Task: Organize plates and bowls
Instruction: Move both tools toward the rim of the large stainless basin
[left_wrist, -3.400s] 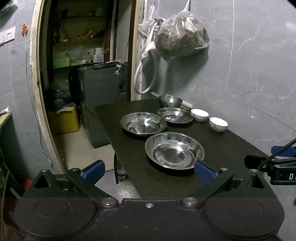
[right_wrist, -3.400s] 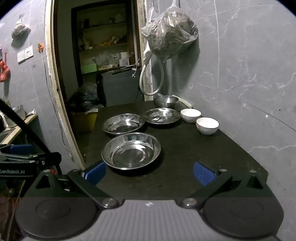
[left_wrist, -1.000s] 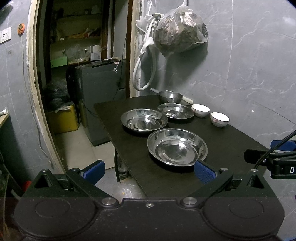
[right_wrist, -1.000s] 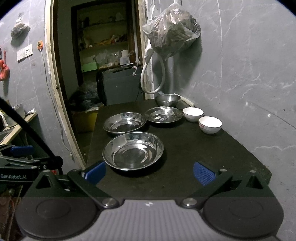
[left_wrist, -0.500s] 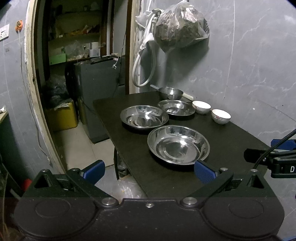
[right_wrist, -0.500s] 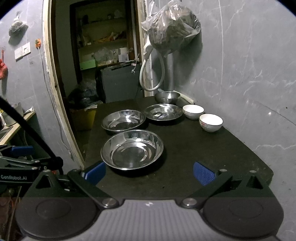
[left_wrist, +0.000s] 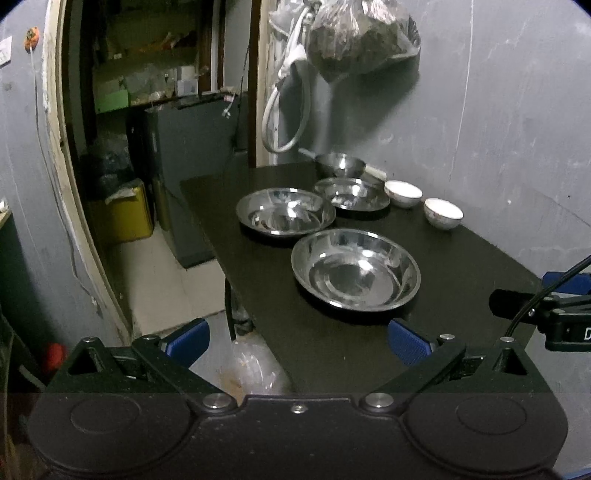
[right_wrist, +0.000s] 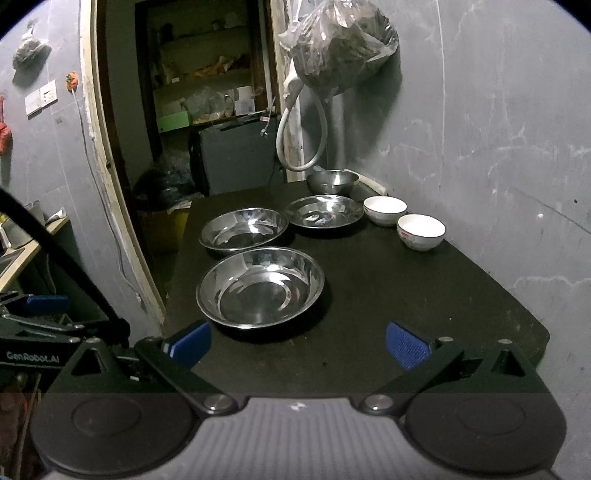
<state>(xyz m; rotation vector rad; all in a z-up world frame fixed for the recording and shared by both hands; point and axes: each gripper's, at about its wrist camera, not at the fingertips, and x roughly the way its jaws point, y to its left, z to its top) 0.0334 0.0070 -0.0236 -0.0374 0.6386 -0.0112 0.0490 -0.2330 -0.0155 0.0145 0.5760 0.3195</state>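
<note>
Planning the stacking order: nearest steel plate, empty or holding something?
Empty. The nearest steel plate shows only bare, reflective metal inside in both wrist views, upright on the black table.

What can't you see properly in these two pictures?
- Steel bowl at the back: its lower part sits behind the small steel plate in both views.
- Hanging bag: its contents are too dark and blurred to name.
- Shelves past the doorway: items too small and dim.
- Table: near edge hidden by the left gripper.

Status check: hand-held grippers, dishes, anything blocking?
Left hand-held gripper open, empty. Right hand-held gripper open, empty. Steel plates and white bowls unstacked on table. Nothing in the way.
</note>
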